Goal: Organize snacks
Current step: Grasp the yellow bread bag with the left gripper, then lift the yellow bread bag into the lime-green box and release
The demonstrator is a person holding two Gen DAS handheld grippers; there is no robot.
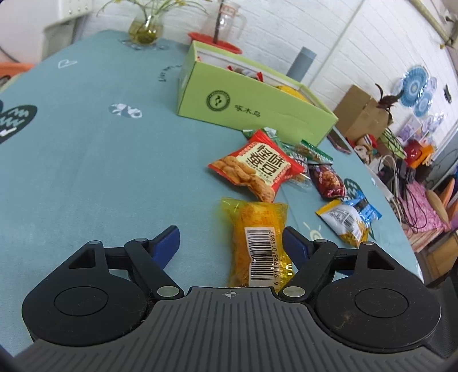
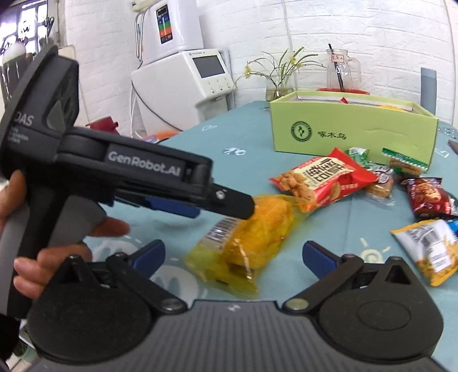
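Note:
A yellow snack packet (image 1: 259, 240) with a barcode lies on the teal tablecloth between the fingers of my open left gripper (image 1: 231, 241), close to its right finger. In the right wrist view the same yellow packet (image 2: 252, 240) lies in front of my open, empty right gripper (image 2: 233, 254), with the left gripper (image 2: 226, 210) coming in over it from the left. A red packet (image 1: 254, 166) lies just beyond, with several small packets (image 1: 329, 178) to its right. The open green box (image 1: 257, 97) stands behind them and holds some snacks.
A white-and-blue packet (image 1: 347, 220) lies at the right near the table edge. A glass vase (image 1: 144, 27), a glass jug (image 1: 226, 23) on a red tray and a grey cylinder (image 1: 302, 64) stand behind the box. A white appliance (image 2: 186, 80) stands off the table.

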